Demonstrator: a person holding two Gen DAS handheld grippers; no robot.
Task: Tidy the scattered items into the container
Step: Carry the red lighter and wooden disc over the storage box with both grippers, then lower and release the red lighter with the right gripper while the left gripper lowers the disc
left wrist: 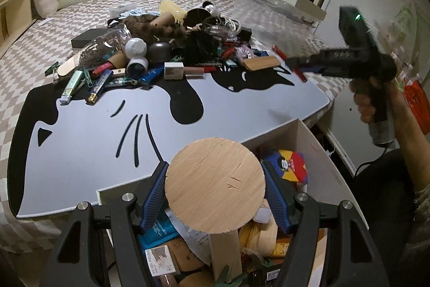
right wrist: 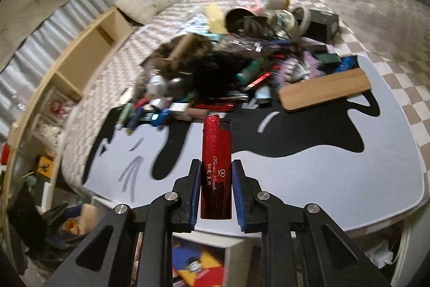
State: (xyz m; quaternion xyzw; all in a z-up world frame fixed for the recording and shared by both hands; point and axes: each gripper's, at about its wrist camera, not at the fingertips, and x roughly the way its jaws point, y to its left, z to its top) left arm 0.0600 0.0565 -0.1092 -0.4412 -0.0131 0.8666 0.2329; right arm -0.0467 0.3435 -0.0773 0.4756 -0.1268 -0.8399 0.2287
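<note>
2 items gripped: round wooden disc, glittery red case.

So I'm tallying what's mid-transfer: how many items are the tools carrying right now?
2. The left tool holds a round, flat wooden disc above the white container. The right tool holds a glittery red rectangular case over the grey-and-black mat.

Wooden disc, red case, both clamped.
</note>
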